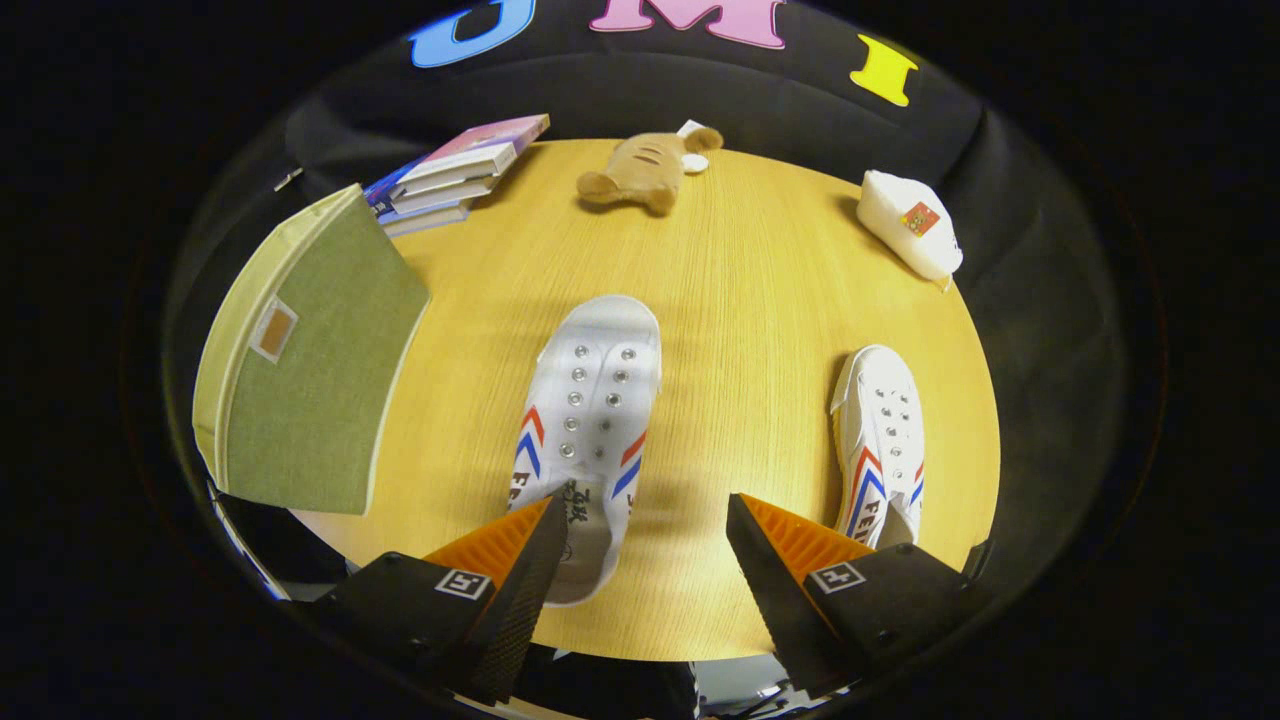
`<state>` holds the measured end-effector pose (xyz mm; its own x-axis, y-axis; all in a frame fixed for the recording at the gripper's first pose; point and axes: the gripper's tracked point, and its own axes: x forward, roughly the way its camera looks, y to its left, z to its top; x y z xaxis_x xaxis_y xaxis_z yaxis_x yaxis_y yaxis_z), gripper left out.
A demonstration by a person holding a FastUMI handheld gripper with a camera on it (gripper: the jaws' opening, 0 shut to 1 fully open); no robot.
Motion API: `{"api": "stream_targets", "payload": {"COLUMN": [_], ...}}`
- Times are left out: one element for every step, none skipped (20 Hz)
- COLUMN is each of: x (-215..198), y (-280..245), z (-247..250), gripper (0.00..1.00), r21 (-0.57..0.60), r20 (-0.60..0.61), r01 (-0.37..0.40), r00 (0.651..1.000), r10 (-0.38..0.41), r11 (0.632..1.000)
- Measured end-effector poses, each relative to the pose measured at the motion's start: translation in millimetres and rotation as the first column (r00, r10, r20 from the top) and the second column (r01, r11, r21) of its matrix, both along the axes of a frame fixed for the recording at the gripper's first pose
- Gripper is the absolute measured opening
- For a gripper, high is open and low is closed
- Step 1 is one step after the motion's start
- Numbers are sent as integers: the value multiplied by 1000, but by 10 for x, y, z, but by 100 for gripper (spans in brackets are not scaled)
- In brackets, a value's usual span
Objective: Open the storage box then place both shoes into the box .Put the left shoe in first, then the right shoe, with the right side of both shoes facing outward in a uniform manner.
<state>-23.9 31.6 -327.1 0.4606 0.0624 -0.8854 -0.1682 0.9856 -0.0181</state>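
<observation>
Two white canvas shoes with red and blue chevrons lie on the round wooden table [760, 300], toes pointing away from me. One shoe [590, 420] lies just ahead of my fingers, its heel beside and partly behind the left fingertip [535, 545]. The other shoe [880, 440] lies further right, beyond the right finger. The green fabric storage box [315, 370] stands at the left with its lid shut. My gripper [640, 525] hovers above the table's near edge, open, with nothing between its fingers.
A stack of books [455, 170] sits behind the box. A brown plush toy [640, 170] lies at the far side of the table, and a white pouch [910, 235] at the far right. Bare wood lies between the two shoes.
</observation>
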Motion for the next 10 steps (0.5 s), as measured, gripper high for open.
{"api": "stream_targets", "payload": {"x": [21,58,114,139,151,149,167,199,230,223], "y": [-26,-47,-48,-31,7,47,92,113,135,171], "z": [-59,-105,-158,-214,-270,-304,-310,-304,-303,-312], "gripper": [99,98,98,96,96,89,83,69,59,49], "r21": [-9,-16,-22,-17,1,23,47,62,73,85], "r20": [-10,-9,-3,-5,-15,-28,-27,-19,-8,-10], "r01": [-4,-5,-6,-8,-6,3,16,26,28,21], "r00": [1000,1000,1000,1000,1000,1000,1000,1000,1000,1000], "r10": [4,5,5,8,6,-2,-14,-25,-28,-21], "r11": [1000,1000,1000,1000,1000,1000,999,998,997,996]}}
